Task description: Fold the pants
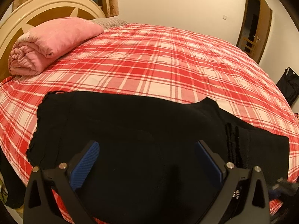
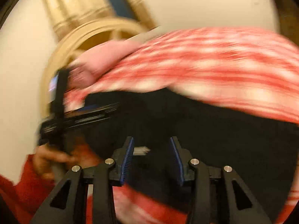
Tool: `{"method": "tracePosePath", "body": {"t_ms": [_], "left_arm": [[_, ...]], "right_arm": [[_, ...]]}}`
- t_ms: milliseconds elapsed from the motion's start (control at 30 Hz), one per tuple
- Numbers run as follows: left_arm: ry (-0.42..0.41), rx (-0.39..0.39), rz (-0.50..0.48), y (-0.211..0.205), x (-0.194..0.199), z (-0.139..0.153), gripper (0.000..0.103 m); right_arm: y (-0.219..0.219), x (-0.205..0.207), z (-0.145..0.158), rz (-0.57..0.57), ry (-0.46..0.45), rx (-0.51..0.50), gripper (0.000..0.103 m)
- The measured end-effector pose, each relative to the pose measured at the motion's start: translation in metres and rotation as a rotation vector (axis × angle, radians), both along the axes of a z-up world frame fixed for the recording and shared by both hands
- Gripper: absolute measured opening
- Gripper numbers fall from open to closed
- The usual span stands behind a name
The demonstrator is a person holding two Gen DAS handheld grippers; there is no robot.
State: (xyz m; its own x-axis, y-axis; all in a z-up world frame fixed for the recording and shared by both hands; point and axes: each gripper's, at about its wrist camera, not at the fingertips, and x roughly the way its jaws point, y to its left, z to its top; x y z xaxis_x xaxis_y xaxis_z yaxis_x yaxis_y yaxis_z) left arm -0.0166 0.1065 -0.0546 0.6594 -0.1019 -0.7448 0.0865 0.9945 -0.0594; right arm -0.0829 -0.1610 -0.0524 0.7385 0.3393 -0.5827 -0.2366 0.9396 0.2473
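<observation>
From the left wrist, the left gripper [image 1: 147, 160] has its jaws spread wide above the black pants [image 1: 130, 127], with nothing pinched between its blue pads [image 1: 86, 164]. The pants lie flat across the near part of the bed [image 1: 168, 59], on a red and white checked sheet. One ragged edge of the pants points toward the left side of the picture, and a folded layer lies on the right. A rolled pink blanket [image 1: 50, 44] sits well apart from the pants, near the cream headboard [image 1: 46, 3]. A brown door [image 1: 261, 29] stands open in the far wall.

From the right wrist, the picture is blurred. The right gripper [image 2: 152, 158] has its jaws partly open above the pants [image 2: 205, 130], and the pads press on nothing. To the left, a hand [image 2: 56, 158] in a red sleeve [image 2: 28, 186] holds the other gripper.
</observation>
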Motion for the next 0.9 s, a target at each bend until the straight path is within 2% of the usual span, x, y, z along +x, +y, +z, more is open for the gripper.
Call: {"method": "tracePosePath", "body": {"t_ms": [100,233,367,433,533,600,733,800,900], "left_arm": [[-0.004,-0.007,-0.040,-0.011,0.001,0.001,0.103],[0.006,-0.065,-0.116,-0.036,-0.001,0.002,0.103],[0.007,-0.049,-0.209,-0.076,-0.007,-0.003,0.103],[0.017,0.002,-0.235,-0.094,-0.011,-0.011,0.103],[0.057,0.066,-0.244,-0.107,-0.013,-0.026,0.103],[0.093,0.104,-0.240,-0.111,-0.014,-0.036,0.103],[0.089,0.108,-0.236,-0.108,-0.020,-0.033,0.103],[0.085,0.118,-0.232,-0.110,-0.021,-0.033,0.103],[0.085,0.123,-0.227,-0.111,-0.021,-0.036,0.103]], "right_arm": [[-0.056,-0.022,0.002,-0.200,-0.019,-0.042,0.041],[-0.104,-0.042,-0.010,-0.357,0.007,-0.087,0.041],[-0.117,-0.043,-0.040,-0.373,0.087,-0.105,0.041],[-0.120,-0.045,-0.050,-0.389,0.111,-0.137,0.039],[-0.121,-0.048,-0.045,-0.397,0.097,-0.162,0.039],[-0.130,-0.049,-0.032,-0.422,0.040,-0.116,0.039],[-0.143,-0.028,-0.013,-0.466,-0.017,-0.125,0.039],[-0.145,-0.008,-0.016,-0.454,-0.012,-0.139,0.039],[-0.146,0.019,-0.034,-0.461,0.051,-0.173,0.039]]}}
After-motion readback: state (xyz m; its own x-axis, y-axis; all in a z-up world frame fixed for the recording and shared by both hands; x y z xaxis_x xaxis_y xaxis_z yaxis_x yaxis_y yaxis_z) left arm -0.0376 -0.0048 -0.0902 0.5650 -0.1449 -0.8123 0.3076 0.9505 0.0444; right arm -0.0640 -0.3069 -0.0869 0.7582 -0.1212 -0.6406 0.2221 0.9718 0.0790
